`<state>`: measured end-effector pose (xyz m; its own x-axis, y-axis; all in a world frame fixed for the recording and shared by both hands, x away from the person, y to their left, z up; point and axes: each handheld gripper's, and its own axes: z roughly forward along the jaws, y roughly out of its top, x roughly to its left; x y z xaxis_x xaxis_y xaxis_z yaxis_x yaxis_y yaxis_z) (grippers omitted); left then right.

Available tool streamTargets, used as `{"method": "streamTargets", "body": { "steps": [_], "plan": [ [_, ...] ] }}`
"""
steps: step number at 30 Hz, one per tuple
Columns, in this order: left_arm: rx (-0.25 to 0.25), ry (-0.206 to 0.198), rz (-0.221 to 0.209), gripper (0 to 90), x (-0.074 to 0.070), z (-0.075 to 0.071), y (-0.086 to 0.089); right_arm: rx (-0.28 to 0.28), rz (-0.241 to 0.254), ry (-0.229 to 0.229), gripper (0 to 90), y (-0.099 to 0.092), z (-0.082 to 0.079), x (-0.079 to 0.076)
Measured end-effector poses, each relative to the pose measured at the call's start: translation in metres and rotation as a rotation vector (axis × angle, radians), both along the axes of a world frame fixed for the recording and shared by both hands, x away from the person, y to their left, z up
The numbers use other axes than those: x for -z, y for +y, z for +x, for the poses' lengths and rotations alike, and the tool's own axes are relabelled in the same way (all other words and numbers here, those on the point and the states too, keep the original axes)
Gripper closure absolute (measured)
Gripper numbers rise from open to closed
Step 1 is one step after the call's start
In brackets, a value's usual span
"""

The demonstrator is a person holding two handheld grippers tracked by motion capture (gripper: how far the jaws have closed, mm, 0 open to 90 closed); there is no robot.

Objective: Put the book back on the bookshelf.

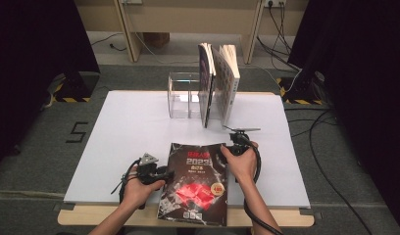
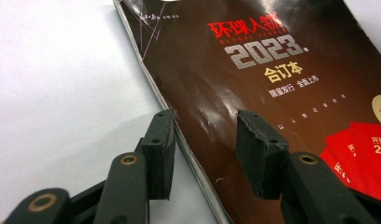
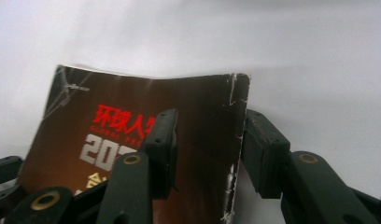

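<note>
Plainly, both sets of jaws stand fairly wide and straddle the edges of the dark magazine [image 1: 195, 183] without clamping it. On the left gripper [image 2: 205, 140], one black pad sits just outside the left edge on the white surface [image 1: 129, 127], the other rests over the glossy cover; daylight shows between pads and paper. On the right gripper [image 3: 207, 140], one jaw lies over the cover near the far right corner and the other stands just beyond the edge, again with no squeeze that I can see.

The magazine lies flat near the front of the surface, between the two hands, its near end reaching over the front edge. Behind it a clear plastic holder [image 1: 184, 95] stands with two books [image 1: 218, 83] upright and leaning inside it.

Risks, as I judge them: the cover is slick and glossy, so the pads may slide rather than lift. The volume is thick yet floppy, soft-bound, so a grip at one corner could let it sag, fan open or bend. The right corner is already worn white and creased; a hard pinch there could tear it. Closing with a jaw pressed on the surface could just push the magazine sideways.
</note>
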<state>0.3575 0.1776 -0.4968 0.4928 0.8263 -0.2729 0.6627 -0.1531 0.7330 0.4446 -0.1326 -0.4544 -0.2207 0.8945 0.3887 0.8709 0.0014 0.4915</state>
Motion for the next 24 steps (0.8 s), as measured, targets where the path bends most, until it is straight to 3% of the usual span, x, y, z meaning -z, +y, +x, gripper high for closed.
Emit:
{"method": "streamTargets", "body": {
  "steps": [3,9,13,19,24],
  "plan": [
    [0.0,-0.001,0.0,57.0,0.0,0.0,0.0,-0.024,-0.002,-0.025,59.8,0.001,-0.003,-0.003],
    [0.001,-0.004,0.004,56.8,0.0,0.0,0.0,-0.035,0.019,-0.022,65.6,0.002,-0.009,-0.008],
    [0.0,-0.004,0.002,56.7,0.0,0.0,0.0,-0.067,-0.001,-0.042,67.6,0.006,-0.012,-0.011],
    [0.0,-0.007,0.004,56.6,0.0,-0.001,0.0,-0.085,-0.053,-0.068,82.4,0.008,-0.014,-0.013],
    [-0.001,-0.01,0.006,56.4,0.0,-0.001,0.0,-0.094,-0.037,-0.066,86.9,0.007,-0.014,-0.017]
  ]
}}
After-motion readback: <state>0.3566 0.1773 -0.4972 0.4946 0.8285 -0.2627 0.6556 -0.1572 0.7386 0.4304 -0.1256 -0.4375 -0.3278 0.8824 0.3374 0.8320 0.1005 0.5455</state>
